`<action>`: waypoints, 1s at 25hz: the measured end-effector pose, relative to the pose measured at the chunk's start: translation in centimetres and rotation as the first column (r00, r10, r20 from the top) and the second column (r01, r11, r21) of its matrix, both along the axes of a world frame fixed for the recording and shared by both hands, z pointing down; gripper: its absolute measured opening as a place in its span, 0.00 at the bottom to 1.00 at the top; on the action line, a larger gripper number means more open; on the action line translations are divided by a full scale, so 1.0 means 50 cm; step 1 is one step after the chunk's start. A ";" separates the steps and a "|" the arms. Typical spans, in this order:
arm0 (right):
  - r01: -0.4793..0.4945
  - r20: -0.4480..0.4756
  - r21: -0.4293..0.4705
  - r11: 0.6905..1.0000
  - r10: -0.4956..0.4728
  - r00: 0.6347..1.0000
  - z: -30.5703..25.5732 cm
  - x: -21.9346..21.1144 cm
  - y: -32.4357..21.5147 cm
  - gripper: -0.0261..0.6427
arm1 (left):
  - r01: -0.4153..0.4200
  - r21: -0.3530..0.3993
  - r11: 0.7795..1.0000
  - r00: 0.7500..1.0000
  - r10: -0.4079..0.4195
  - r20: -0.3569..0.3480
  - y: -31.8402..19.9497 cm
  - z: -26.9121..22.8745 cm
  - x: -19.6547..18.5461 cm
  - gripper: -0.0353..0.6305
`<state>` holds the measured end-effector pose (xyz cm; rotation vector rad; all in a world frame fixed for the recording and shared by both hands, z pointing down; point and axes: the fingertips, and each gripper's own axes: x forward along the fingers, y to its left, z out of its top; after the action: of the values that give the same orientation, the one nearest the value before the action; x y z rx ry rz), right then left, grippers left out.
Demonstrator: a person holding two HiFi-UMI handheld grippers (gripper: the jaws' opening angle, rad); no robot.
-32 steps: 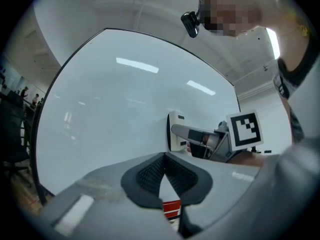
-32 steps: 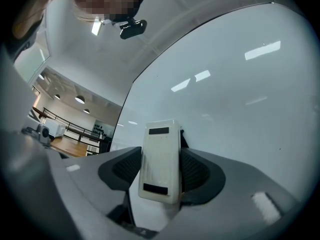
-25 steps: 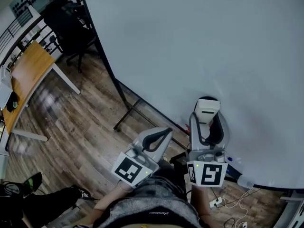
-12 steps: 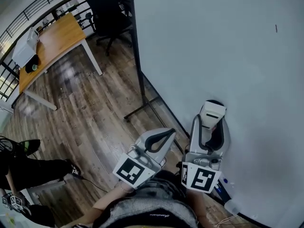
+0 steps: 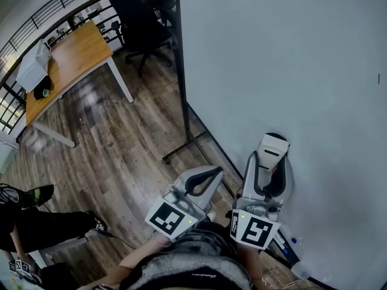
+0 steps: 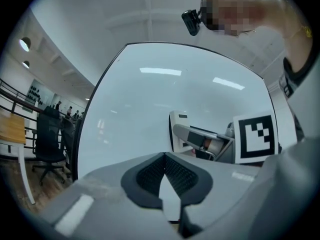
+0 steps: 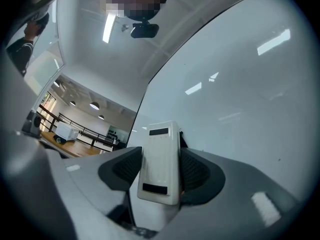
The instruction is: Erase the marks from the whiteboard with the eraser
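- The eraser (image 7: 160,144), a white block, sits clamped between the two fingers of the right gripper (image 7: 161,170). The black pads press on both of its long sides and its top sticks out past the fingertips.
- From the head view, the eraser (image 5: 273,147) has its far end right up against the lower part of the whiteboard (image 5: 290,71), with the right gripper (image 5: 270,167) pointing up along the board.
- One tiny dark mark (image 5: 379,77) shows on the board, well beyond those fingertips, up and to the right.
- The left gripper (image 6: 164,159) holds nothing. Its fingertips meet at the tip, with only a narrow slit further back.
- In the head view the left gripper (image 5: 204,177) hangs just left of the right one, off the board.
- Further out past its fingers there's wood floor (image 5: 121,144), a wooden desk (image 5: 66,65) and a black office chair (image 5: 142,17).
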<state>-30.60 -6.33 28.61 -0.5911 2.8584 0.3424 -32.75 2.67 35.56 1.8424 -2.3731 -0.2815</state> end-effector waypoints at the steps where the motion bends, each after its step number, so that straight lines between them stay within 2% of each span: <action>1: -0.006 -0.001 0.001 1.000 0.006 1.000 0.002 -0.012 0.002 0.40 | -0.011 -0.003 1.000 1.000 0.011 0.000 0.002 0.001 -0.012 0.06; 12: -0.108 -0.020 0.010 0.994 0.108 0.994 0.007 -0.176 0.030 0.40 | -0.097 0.009 0.995 0.995 0.097 0.016 0.079 0.002 -0.198 0.06; 21: -0.190 -0.016 0.013 0.982 0.190 0.982 0.039 -0.237 0.032 0.40 | -0.142 0.005 0.990 0.989 0.142 0.034 0.129 0.034 -0.291 0.06; 25: -0.197 -0.025 0.013 0.980 0.198 0.980 0.039 -0.258 0.033 0.40 | -0.128 0.021 0.992 0.992 0.128 0.001 0.132 0.029 -0.314 0.06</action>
<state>-43.53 -4.68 30.57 -0.8779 2.8265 0.3983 -48.46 9.26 37.02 1.9934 -2.2476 -0.2935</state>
